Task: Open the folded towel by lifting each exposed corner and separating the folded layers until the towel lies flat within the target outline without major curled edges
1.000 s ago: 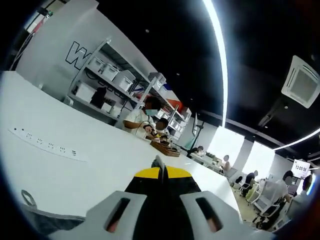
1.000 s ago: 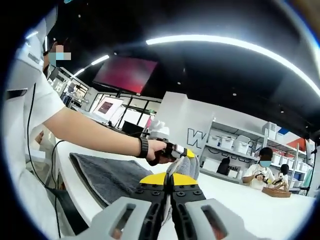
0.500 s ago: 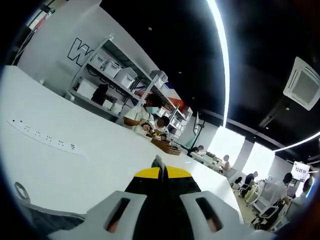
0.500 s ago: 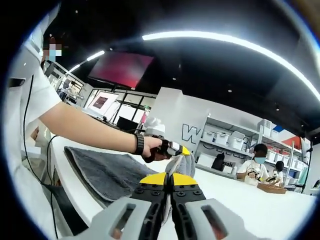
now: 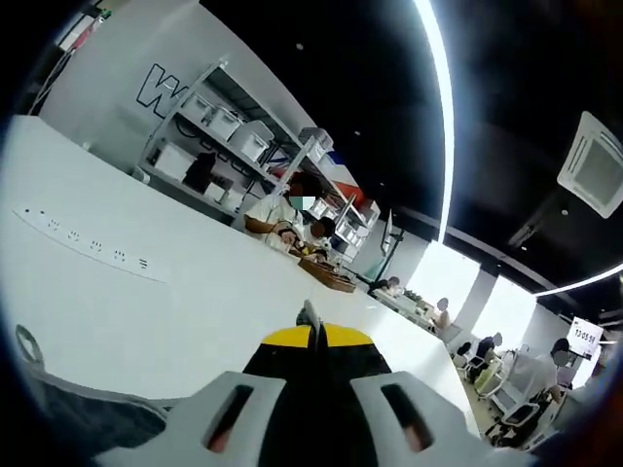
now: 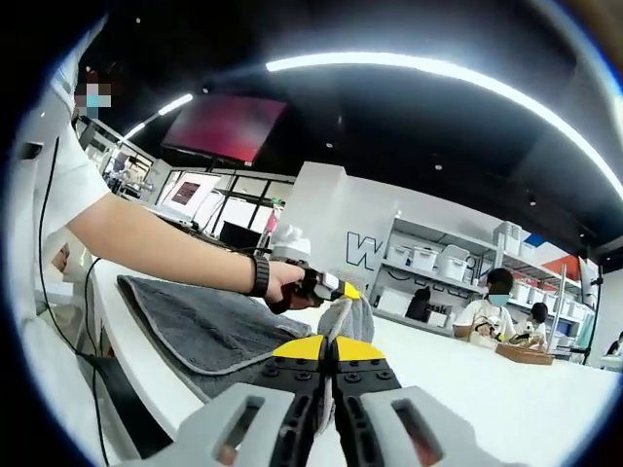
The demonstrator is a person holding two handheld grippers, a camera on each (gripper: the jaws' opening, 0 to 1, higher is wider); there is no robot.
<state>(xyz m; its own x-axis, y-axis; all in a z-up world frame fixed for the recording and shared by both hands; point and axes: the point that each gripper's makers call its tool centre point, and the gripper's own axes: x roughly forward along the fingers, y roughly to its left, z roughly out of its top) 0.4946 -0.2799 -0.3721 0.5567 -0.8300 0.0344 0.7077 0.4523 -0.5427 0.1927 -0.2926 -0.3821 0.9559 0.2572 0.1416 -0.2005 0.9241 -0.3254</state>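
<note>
While both claws pinch shut, right claw [image 6: 328, 342] apparently nipping nubby grey towel [image 6: 200, 326], smooth white table [image 5: 146, 302].

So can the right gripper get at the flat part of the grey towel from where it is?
Probably not yet: the right gripper is shut on a raised fold of the towel, so it must let go first.

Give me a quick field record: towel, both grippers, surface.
towel: grey towel, part lying on the table, one edge lifted
left gripper: jaws shut on raised towel fabric, held in the person's hand
right gripper: jaws shut, towel fabric between them
surface: white table with a printed outline mark
</note>
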